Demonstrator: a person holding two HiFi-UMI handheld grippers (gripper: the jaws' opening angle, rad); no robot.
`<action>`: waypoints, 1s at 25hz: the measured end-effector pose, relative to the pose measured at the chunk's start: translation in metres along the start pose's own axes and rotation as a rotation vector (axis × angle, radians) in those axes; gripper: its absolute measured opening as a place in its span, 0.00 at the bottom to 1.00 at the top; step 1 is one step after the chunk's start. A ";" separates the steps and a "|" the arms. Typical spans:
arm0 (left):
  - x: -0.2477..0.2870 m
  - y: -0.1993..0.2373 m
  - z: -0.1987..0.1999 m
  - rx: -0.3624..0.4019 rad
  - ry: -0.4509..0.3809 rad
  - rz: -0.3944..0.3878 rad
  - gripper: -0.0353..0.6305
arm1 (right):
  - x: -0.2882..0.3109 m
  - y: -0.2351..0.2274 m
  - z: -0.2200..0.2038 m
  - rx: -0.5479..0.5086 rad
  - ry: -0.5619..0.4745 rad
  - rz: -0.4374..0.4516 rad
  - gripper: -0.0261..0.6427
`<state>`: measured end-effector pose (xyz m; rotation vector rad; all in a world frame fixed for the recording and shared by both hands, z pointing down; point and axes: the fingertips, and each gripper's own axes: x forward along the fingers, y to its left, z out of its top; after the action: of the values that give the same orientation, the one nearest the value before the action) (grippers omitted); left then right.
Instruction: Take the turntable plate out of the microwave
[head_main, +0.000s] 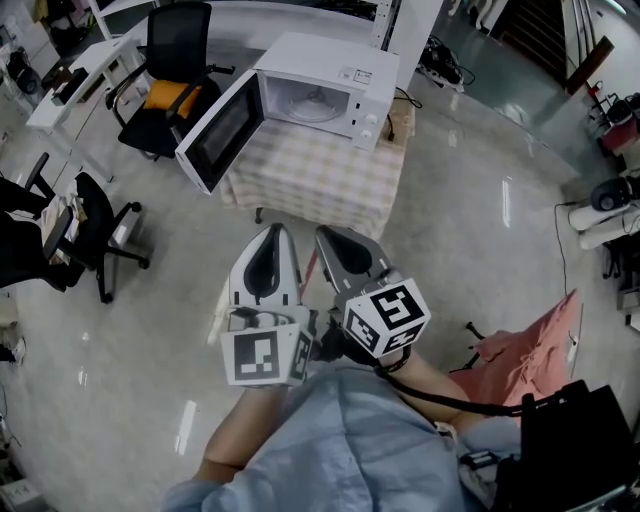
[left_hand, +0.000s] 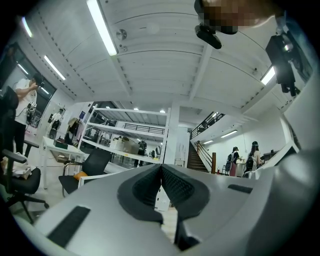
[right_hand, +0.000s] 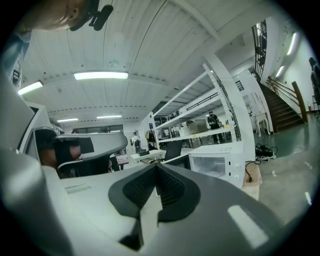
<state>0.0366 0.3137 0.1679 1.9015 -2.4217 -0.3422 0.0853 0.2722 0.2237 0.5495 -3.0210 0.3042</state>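
Left chair (head_main: 95, 225): black, on castors, at the far left of your head view, beside a desk edge.
Far chair (head_main: 178, 60): black, with an orange cushion (head_main: 168, 95) on its seat, just left of the microwave's door.
Door (head_main: 220, 130): swung wide open to the left, dark window facing you.
Left gripper (head_main: 272, 235): you hold it low in front of you, well short of the table. In its own view the ribbed pads (left_hand: 150, 187) are pressed together with nothing between them.
Left cube (head_main: 262, 357): black-and-white square pattern only, no letters.
Plate (head_main: 318, 103): inside the open microwave, lying flat on the cavity floor, well apart from both grippers.
Microwave (head_main: 345, 60): white, standing on the table's far side. A small label (head_main: 355, 75) on its top is too small to read. Two knobs sit on its right-hand panel.
Table (head_main: 320, 180): covered by a pale checked cloth.
Right gripper (head_main: 330, 238): just beside the left one and pointing the same way. In its own view its jaws are clamped together on nothing, with the microwave (right_hand: 215, 162) ahead and to the right.
Right cube (head_main: 388, 318): square pattern, no readable writing.
Sleeve (head_main: 340, 440): light blue, at the bottom of your head view.
Pink cloth (head_main: 530, 350): on the floor at the lower right.
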 end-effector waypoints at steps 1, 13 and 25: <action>0.003 0.002 -0.001 -0.001 0.001 0.000 0.06 | 0.003 -0.001 0.000 -0.002 0.001 0.001 0.04; 0.077 0.024 -0.019 0.027 0.049 -0.008 0.06 | 0.063 -0.055 0.000 0.032 -0.003 -0.014 0.04; 0.183 0.034 -0.045 0.029 0.127 -0.050 0.06 | 0.122 -0.135 0.001 0.087 0.020 -0.076 0.04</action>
<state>-0.0331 0.1387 0.2004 1.9342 -2.3149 -0.1840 0.0189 0.1062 0.2586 0.6611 -2.9705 0.4351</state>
